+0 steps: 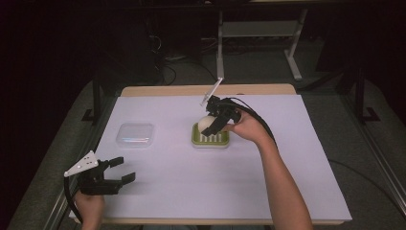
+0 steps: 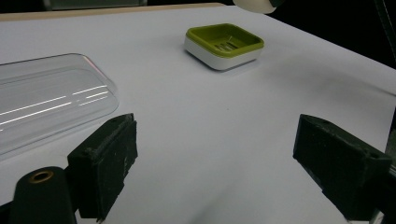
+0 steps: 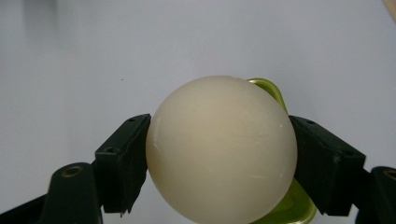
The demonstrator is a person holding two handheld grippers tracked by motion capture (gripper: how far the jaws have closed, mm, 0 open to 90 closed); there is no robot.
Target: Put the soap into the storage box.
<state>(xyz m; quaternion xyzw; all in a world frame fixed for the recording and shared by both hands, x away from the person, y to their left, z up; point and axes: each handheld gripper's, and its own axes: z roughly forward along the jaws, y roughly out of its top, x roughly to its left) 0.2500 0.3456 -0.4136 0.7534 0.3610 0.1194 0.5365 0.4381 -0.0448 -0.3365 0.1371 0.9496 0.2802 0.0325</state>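
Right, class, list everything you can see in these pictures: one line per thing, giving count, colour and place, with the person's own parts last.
soap bar: one, cream, rounded, clamped between the right tool's jaws, just above the dish.
soap dish: one, green with a white base, middle of the sheet.
clear lid: one, transparent, left of the dish.
sheet: one, white, covering the table.
table: one, light wood, edge showing at the far side.
left tool: one, black, jaws apart and holding nothing, near left corner.
right tool: one, black, over the dish.
hands: two, one on each tool.
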